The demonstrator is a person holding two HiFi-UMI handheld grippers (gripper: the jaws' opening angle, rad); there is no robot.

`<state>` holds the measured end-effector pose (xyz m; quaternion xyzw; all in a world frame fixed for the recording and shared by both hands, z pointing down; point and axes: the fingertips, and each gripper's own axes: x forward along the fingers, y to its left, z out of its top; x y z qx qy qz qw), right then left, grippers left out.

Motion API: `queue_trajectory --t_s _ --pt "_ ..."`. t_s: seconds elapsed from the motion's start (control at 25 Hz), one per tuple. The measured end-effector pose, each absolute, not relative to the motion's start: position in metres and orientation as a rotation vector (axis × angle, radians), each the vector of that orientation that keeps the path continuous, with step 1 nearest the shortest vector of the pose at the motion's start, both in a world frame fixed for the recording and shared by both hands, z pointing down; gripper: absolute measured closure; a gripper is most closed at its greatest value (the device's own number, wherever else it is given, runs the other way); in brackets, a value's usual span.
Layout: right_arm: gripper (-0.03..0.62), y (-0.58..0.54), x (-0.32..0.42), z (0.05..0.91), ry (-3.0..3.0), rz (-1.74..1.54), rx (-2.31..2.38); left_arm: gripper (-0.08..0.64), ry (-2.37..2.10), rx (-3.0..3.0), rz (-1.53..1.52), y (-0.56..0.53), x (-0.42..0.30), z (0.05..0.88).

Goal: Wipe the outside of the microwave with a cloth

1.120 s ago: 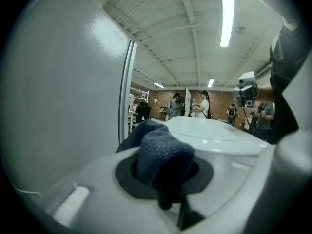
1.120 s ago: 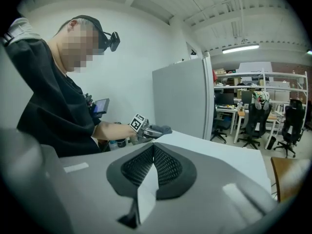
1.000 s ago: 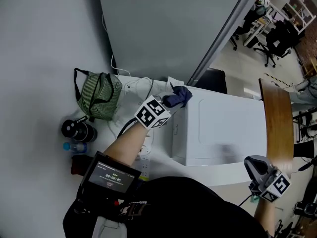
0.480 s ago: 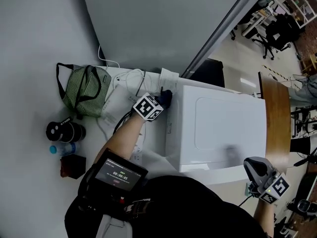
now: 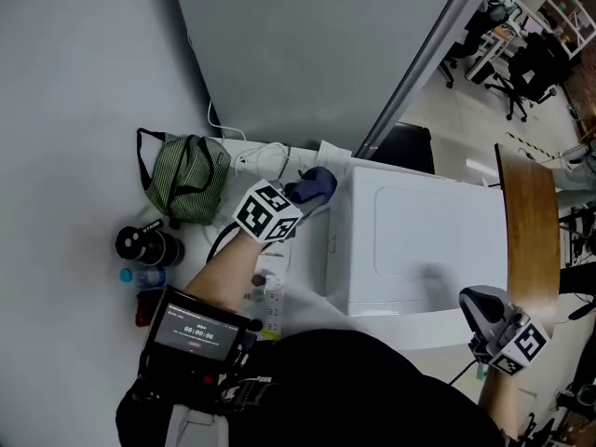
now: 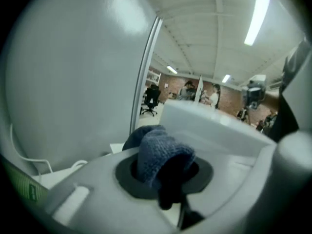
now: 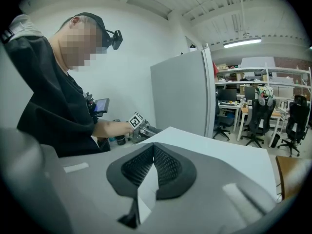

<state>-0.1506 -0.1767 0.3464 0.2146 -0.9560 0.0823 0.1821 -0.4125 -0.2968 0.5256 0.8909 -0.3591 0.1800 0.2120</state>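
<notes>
We count two hand-held grippers, one microwave, one cloth, one bag, one bottle and one black canister.

The left hand-held gripper [image 5: 314, 190] is clamped on the dark blue cloth [image 6: 159, 156], which bunches up between its jaws and bulges out past them. It holds the cloth at the far left corner of the white microwave [image 5: 419, 250], beside the side wall. We cannot tell whether the fabric actually touches the casing.

The right hand-held gripper [image 5: 480, 308] hangs off the microwave's near right corner. Its mesh-lined jaws meet at the tips and nothing sits between them. Its own view looks across the microwave's flat white top.

On the white desk [image 5: 304, 309], left of the microwave, lie the green striped bag [image 5: 183, 181], the black canister [image 5: 145, 245] and the blue-capped bottle [image 5: 140, 276]. A white power strip [image 5: 267, 289] and loose white cables [image 5: 256, 160] lie nearer the microwave. The bag is closed, so its contents are hidden. The microwave's front and inside do not show from above.

A small screen [image 5: 194, 329] on the person's chest covers part of a dark reddish thing [image 5: 141, 308] that we cannot identify. The person's dark torso hides the near edge of the desk.
</notes>
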Motion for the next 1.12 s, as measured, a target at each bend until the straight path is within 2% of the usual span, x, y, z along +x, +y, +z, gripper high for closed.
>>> queue_trajectory --t_s 0.08,0.2,0.32,0.48,0.6,0.92,1.0,1.12 --pt "0.586 -0.176 -0.156 0.348 -2.723 0.238 0.587 0.500 -0.976 2.550 0.438 -0.279 -0.403 0.479" --pt "0.586 -0.175 -0.163 0.349 -2.740 0.248 0.567 0.500 -0.909 2.600 0.468 -0.263 -0.376 0.463" --pt "0.586 -0.174 -0.162 0.350 -2.729 0.256 0.570 0.500 -0.869 2.598 0.598 -0.259 -0.353 0.489" --pt "0.586 -0.171 -0.154 0.354 -2.683 0.266 0.586 0.501 -0.872 2.564 0.697 -0.268 -0.357 0.528" --pt "0.586 -0.171 -0.147 0.357 -2.643 0.274 0.607 0.502 -0.858 2.517 0.882 -0.273 -0.359 0.593" --pt "0.586 -0.172 -0.143 0.363 -2.588 0.280 0.605 0.500 -0.761 2.401 0.990 -0.267 -0.357 0.702" --pt "0.586 -0.171 -0.147 0.362 -2.601 0.274 0.597 0.500 -0.702 2.375 0.925 -0.259 -0.354 0.703" --pt "0.586 -0.172 -0.151 0.355 -2.643 0.254 0.591 0.500 -0.723 2.385 0.846 -0.254 -0.370 0.657"
